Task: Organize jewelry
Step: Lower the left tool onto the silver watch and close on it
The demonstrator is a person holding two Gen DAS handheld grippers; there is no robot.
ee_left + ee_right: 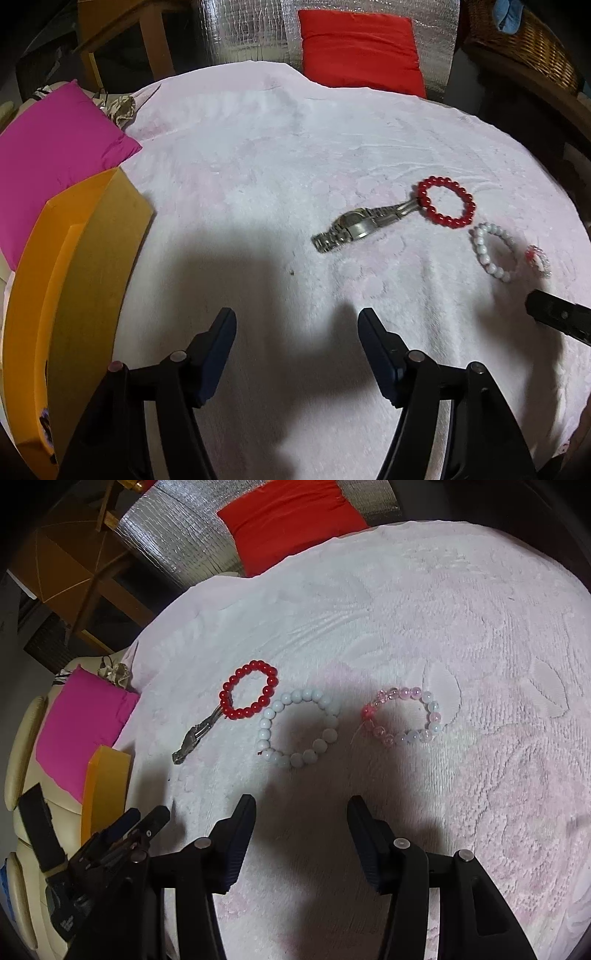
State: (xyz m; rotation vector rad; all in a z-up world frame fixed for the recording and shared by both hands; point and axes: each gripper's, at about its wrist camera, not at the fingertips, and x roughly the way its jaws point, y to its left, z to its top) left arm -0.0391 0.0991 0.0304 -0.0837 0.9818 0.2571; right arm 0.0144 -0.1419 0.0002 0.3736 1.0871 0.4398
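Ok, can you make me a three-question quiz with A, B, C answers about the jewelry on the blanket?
1. What touches the red bead bracelet?
A. watch
B. orange box
C. red cushion

2. How many bead bracelets lie on the blanket?
A. one
B. three
C. five

3. What is the right gripper doing?
A. squeezing the watch
B. holding a bracelet
C. open, holding nothing

Answers:
1 A: the silver watch strap end meets the red beads.
2 B: red, white bracelet and pink bracelet.
3 C: its fingers stand apart over bare blanket.
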